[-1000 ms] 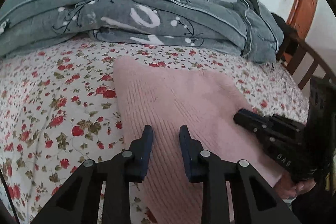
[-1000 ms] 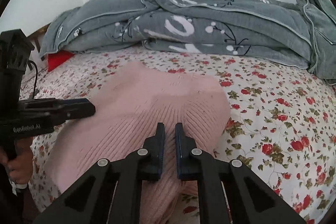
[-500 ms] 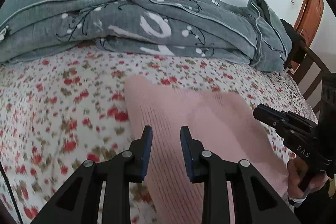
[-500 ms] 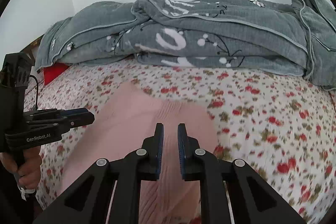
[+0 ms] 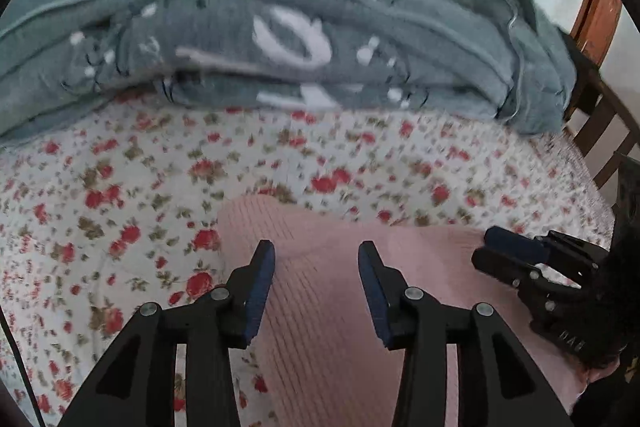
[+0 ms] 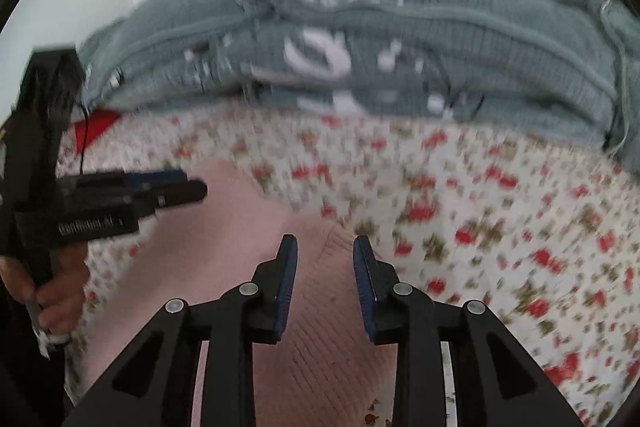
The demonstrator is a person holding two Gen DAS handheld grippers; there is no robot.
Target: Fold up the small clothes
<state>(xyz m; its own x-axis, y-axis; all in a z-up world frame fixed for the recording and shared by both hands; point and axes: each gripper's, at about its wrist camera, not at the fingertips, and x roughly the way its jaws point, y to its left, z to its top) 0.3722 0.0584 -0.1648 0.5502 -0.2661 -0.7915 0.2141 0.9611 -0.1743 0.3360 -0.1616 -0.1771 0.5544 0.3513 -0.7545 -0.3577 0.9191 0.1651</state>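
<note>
A pink ribbed knit garment (image 5: 344, 307) lies flat on the flowered bed sheet (image 5: 120, 187). My left gripper (image 5: 316, 261) hovers over its left part. Its jaws are opening, and only the fabric lying below shows between the blue pads, which press on nothing. My right gripper (image 6: 325, 253) is over the garment (image 6: 240, 247) near its right edge. Its jaws are also opening and grip nothing. Each gripper shows in the other view: the right gripper (image 5: 508, 247) at the right, and the left gripper (image 6: 172, 187) at the left, held by a hand (image 6: 60, 283).
A bulky grey blanket (image 5: 300, 39) with white marks is piled along the far side of the bed against a pale wall. A wooden bed frame (image 5: 596, 131) and a brown door stand at the right. A red item (image 6: 96, 123) peeks out under the blanket's left end.
Both pairs of jaws have spread apart from narrow gaps. Both views have shifted, and the garment's far edge now sits lower in the pictures, with more flowered sheet beyond it.
</note>
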